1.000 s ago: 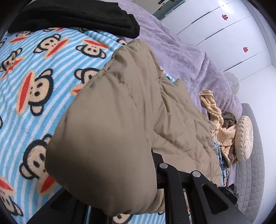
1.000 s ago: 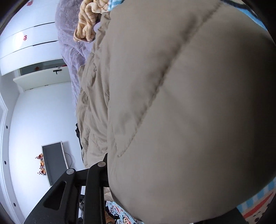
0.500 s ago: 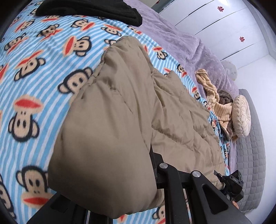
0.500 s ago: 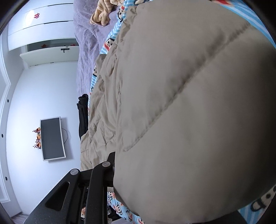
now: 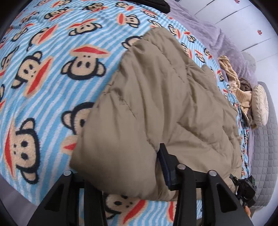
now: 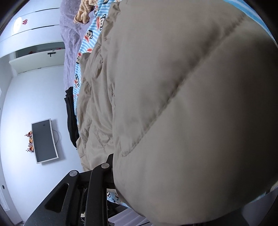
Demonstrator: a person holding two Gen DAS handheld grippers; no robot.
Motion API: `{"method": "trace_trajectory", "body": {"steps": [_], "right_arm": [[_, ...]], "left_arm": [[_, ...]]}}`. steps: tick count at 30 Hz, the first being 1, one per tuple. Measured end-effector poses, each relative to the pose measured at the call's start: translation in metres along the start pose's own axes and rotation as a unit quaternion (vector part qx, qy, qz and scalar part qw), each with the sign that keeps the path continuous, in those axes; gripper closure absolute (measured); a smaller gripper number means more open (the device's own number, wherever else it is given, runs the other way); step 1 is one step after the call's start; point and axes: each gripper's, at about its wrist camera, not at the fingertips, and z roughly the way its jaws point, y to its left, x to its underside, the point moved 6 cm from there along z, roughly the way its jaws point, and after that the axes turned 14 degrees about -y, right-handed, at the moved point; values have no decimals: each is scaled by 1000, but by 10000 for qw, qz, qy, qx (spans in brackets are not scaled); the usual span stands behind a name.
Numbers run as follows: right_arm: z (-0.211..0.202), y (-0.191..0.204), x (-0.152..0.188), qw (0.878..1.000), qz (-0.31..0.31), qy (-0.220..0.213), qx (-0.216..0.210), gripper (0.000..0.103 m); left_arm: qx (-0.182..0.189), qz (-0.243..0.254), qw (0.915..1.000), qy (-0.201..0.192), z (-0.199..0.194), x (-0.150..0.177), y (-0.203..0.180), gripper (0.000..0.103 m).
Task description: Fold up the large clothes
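Observation:
A puffy tan quilted jacket [image 5: 156,97] lies on a blue striped monkey-print blanket [image 5: 52,87] spread over a bed. Its folded near edge bulges between the fingers of my left gripper [image 5: 121,161], whose jaws are opening; the right finger [image 5: 164,156] rests beside the cloth and the left fingertip is hidden under it. In the right wrist view the same jacket [image 6: 182,104] fills most of the picture. My right gripper [image 6: 156,175] has a thick fold of it between its jaws, which are starting to open; only its left finger [image 6: 108,163] shows.
A black garment [image 5: 156,4] lies at the blanket's far end, with a purple bedspread [image 5: 217,34] beyond. A beige knitted garment [image 5: 231,81] and a round cushion [image 5: 259,107] sit at the right by a grey quilted headboard [image 5: 265,153]. A wall screen [image 6: 43,140] hangs opposite.
Both grippers carried the jacket's edge along the bed, away from the black garment. The left jaws have spread apart, and its left finger mount has come out from under the cloth.

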Motion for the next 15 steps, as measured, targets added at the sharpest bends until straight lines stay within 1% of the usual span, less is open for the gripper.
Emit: {"method": "trace_trajectory", "body": {"steps": [2,4,6,7,9,12,14,15], "right_arm": [[5,0,4,9997,174,-81,150,63],[3,-3,6,9992,221,-162,276,60],[-2,1,7,9987,63,-243,450,58],[-4,6,8,9979,-52,-283,575,55],[-8,11,12,9947,-305,-374,907,51],[-15,16,18,9910,-450,-448,1177,45],[-19,21,26,9896,-502,-476,1263,44],[-27,17,30,9889,-539,-481,1298,42]], "left_arm": [[-118,-84,9999,-76,-9,-4,13,57],[-388,-41,9990,-236,-20,-8,26,57],[-623,-11,9976,-312,-26,-14,40,57],[-698,0,9970,-326,-28,-17,46,57],[-829,73,9961,-288,-29,-18,55,57],[-982,280,9946,-181,-29,-18,51,57],[-1016,479,9935,-177,-33,-16,45,57],[-1031,598,9927,-167,-34,-16,38,57]]}}
